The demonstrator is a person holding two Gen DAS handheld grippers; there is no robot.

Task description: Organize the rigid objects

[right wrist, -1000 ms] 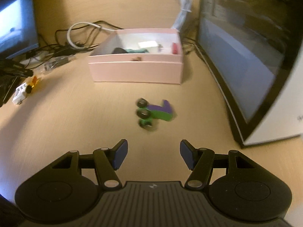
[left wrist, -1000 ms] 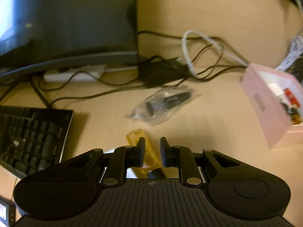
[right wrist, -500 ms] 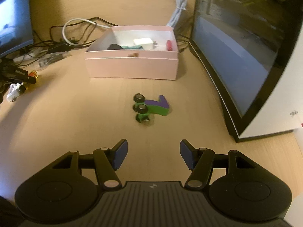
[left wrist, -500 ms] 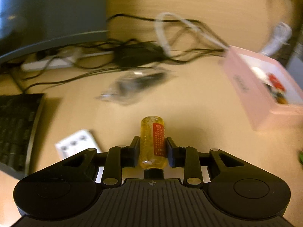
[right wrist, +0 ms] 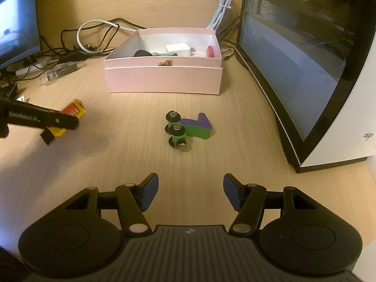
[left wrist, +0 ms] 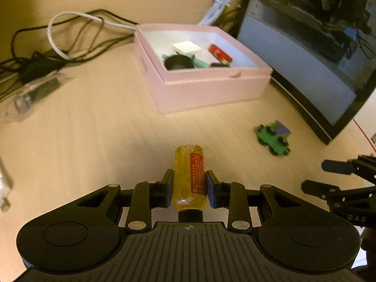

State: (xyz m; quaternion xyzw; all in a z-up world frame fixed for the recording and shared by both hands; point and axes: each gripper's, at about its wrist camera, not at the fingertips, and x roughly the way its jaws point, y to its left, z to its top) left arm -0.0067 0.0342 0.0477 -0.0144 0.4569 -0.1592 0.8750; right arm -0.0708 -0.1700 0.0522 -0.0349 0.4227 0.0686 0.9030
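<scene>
The small yellow bottle [left wrist: 189, 176] with a red label sits clamped between the 2 blue pads of the left gripper [left wrist: 189, 189], its black cap toward the palm and its rounded base pointing ahead at the pink box [left wrist: 206, 87]. Gripped across its middle, it rides clear of the wooden desk [left wrist: 94, 141], and lined up like this it looks bound for the box. The box already holds a white block, a red item, something teal and a black round piece (what each is stays hard to tell).

The right gripper [right wrist: 190, 193] hangs with its jaws apart and nothing between them, aimed at the green and purple toy car [right wrist: 188, 129], which lies tipped on its side with wheels showing, probably the next pick.

To the left, a clear plastic bag [left wrist: 33, 94] with a dark object inside is blurred. Tangled cables [left wrist: 70, 30] trail behind it, and a curved monitor [right wrist: 305, 58] is cut off at the frame edge.
</scene>
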